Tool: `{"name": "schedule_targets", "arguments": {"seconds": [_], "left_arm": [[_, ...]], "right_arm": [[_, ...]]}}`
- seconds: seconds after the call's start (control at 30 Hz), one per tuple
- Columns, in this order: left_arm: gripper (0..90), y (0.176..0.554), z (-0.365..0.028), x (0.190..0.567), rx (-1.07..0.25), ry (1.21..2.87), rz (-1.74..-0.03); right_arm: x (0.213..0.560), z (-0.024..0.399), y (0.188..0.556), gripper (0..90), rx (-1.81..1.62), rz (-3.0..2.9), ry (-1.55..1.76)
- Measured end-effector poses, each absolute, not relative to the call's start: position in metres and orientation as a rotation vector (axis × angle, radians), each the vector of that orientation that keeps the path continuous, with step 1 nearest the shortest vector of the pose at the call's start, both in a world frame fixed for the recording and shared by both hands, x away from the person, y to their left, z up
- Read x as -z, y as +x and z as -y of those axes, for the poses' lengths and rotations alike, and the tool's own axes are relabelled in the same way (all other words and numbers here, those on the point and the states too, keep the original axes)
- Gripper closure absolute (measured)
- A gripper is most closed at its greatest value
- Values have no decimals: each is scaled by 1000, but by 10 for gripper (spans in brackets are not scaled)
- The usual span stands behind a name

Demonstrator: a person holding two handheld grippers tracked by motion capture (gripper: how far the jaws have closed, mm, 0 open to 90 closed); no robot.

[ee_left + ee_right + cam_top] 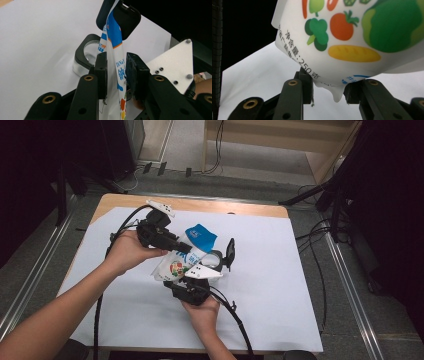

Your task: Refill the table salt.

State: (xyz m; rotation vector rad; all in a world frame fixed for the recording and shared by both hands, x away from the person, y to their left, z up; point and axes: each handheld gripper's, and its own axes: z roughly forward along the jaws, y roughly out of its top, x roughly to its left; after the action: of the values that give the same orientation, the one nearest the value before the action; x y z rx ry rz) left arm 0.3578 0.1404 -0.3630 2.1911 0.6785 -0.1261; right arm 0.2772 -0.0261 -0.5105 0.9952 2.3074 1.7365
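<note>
A white pouch [199, 239] with a blue top and vegetable pictures hangs tilted above the white sheet. My left gripper [184, 247] comes in from the left. In the left gripper view its jaws [116, 62] stand a little apart on either side of the pouch [115, 45], open. From the near side my right gripper [192, 272] reaches up under the pouch. In the right gripper view its jaws [329, 87] are shut on the bulging lower corner of the pouch [352, 32].
A clear jar [216, 258] with a black rim stands just right of the pouch, its black lid [230, 252] raised; the left gripper view shows the jar [85, 53] beyond the pouch. The white sheet [280, 270] covers a wooden table. Cables and dark stands lie beyond.
</note>
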Motion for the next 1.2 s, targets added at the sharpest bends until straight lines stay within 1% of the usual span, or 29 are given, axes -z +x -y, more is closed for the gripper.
{"name": "schedule_targets", "arguments": {"seconds": [0.03,0.07,0.17,0.47,0.83,1.2], "left_arm": [[832,358,-140,363,126,2191,-678],[879,358,-142,363,135,2186,-685],[899,359,-138,365,124,2196,-718],[900,366,-122,367,101,2225,-756],[900,377,-109,367,128,2252,-778],[900,383,-106,369,140,2250,-810]], "right_arm": [[511,26,277,674,-1736,-2307,995],[511,26,276,675,-1744,-2300,984],[510,24,275,674,-1738,-2311,979],[509,22,279,661,-1721,-2317,997],[505,23,284,649,-1773,-2291,1051],[503,20,288,647,-1800,-2284,1062]]}}
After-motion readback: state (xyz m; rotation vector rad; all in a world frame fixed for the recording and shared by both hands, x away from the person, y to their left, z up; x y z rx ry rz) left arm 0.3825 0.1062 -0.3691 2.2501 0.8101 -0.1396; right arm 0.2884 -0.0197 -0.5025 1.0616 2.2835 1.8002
